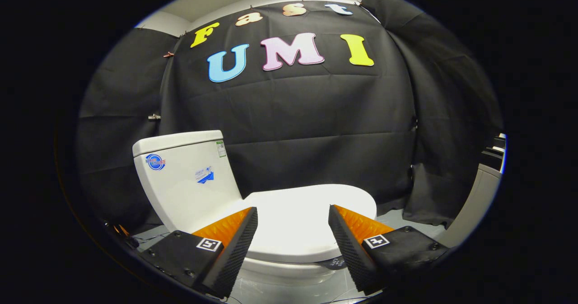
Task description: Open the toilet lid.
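Even, fairly bright overhead light, no hard shadows. The closed white toilet lid (302, 218) is near overexposed, little surface detail; the tank (185, 182) reads cleaner, with soft shading down its side. The black cloth wall (293, 128) soaks up light, creases faintly visible. Strong fisheye bending: wall folds and tank curve toward the rim, and brightness falls off there. Focus sharp in the middle; the gripper (293, 213) fingers, wide apart, are crisp, ribbed texture clear, with slight softness at their bases.

Camera riding the claw (293, 231), facing forward, close above toilet lid (307, 218)
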The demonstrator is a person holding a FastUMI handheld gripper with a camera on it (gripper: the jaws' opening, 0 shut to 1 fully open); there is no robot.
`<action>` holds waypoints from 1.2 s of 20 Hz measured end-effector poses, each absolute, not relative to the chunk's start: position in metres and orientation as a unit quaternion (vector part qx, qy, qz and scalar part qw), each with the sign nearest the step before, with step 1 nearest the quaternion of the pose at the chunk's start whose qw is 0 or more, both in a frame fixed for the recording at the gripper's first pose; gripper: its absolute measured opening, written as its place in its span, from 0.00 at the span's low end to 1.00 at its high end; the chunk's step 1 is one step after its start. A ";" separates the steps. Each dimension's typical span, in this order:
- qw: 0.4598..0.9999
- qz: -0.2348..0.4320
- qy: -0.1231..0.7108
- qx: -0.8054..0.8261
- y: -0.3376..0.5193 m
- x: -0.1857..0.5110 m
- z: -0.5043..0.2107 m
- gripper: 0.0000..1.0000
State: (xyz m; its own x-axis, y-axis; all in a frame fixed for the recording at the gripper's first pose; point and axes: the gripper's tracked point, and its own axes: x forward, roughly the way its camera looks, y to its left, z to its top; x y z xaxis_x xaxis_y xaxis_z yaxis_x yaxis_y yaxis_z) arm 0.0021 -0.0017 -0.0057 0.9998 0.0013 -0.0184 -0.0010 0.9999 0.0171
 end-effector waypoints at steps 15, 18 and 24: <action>0.999 0.013 0.029 -0.002 -0.004 0.007 -0.001 0.98; 0.999 0.012 0.038 0.014 -0.012 0.008 0.002 0.98; 0.998 0.006 0.057 0.025 -0.033 0.004 -0.006 0.98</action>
State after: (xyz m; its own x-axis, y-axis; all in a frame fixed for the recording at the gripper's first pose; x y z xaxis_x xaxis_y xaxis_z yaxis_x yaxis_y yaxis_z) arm 0.0035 -0.0334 -0.0059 0.9934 0.0150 -0.1138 -0.0094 0.9987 0.0500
